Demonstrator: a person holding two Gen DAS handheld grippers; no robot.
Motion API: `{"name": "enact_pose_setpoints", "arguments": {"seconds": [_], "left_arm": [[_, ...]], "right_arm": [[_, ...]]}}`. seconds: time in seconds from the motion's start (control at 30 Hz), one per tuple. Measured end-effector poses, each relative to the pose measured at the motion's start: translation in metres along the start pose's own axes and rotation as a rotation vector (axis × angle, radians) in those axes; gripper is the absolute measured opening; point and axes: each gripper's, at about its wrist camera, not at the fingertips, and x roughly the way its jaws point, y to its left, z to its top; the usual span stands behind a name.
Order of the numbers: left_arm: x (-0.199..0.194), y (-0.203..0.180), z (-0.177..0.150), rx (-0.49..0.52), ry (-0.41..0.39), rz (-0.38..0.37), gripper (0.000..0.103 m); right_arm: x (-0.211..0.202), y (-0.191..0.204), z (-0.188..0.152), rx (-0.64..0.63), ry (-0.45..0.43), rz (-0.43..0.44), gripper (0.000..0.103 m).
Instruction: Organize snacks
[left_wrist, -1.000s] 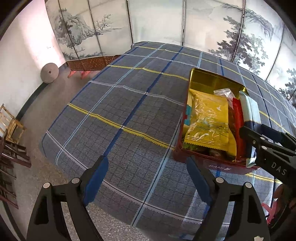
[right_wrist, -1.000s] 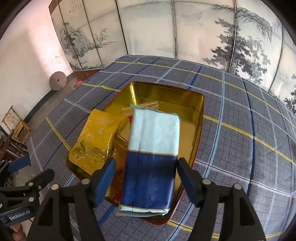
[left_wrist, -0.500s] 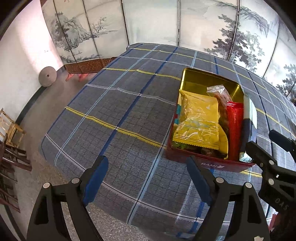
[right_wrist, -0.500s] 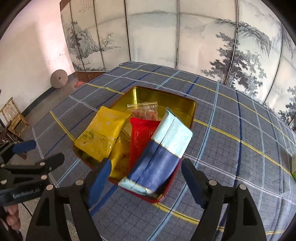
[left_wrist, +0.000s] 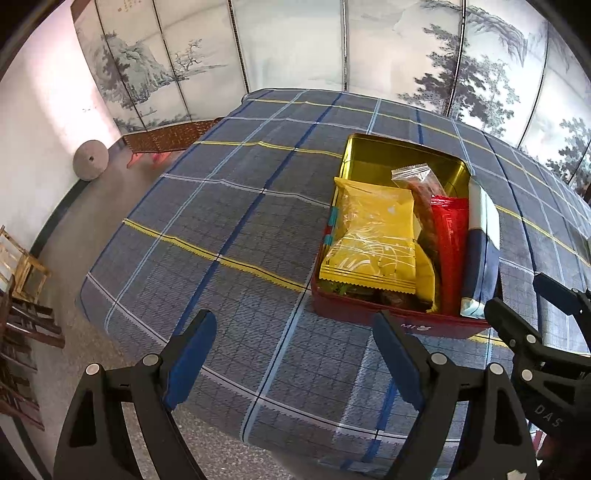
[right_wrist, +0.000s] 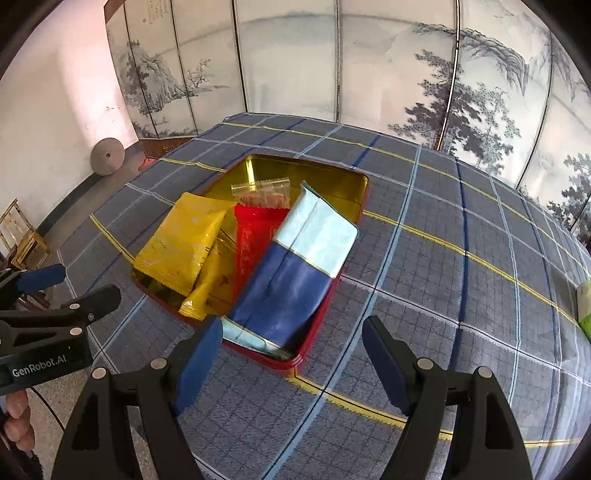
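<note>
Snacks sit packed in a red tin (left_wrist: 388, 317) with a gold inside, at the right of the left wrist view, on a worktop (left_wrist: 221, 206) with a blue checked cloth. A yellow bag (left_wrist: 369, 240) lies on top at the left side of the tin. Next to it are a clear bag (left_wrist: 417, 184), a red pack (left_wrist: 448, 243) and a blue and pale pack (left_wrist: 480, 236) at the right side. The left gripper (left_wrist: 293, 354) is at the bottom of the frame, just in front of the tin. Its jaws are wide apart with nothing between them. The right gripper shows at the lower right edge.

In the right wrist view the tin (right_wrist: 295, 354) is in the middle. The blue and pale pack (right_wrist: 295, 273) leans on its right wall, tilted. The red pack (right_wrist: 251, 240) and yellow bag (right_wrist: 184, 240) are to its left. The right gripper (right_wrist: 291, 354) is at the bottom, near the tin's front corner. Its jaws are apart and hold nothing. The left gripper (right_wrist: 55, 295) shows at the left edge.
</note>
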Motion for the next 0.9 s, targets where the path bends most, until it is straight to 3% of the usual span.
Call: {"name": "enact_pose_setpoints", "arguments": {"seconds": [0.9], "left_arm": [[0.0021, -0.0092, 0.0015, 0.022, 0.002, 0.003, 0.084]], "right_arm": [[0.0075, -0.0005, -0.0086, -0.006, 0.045, 0.001, 0.080]]}}
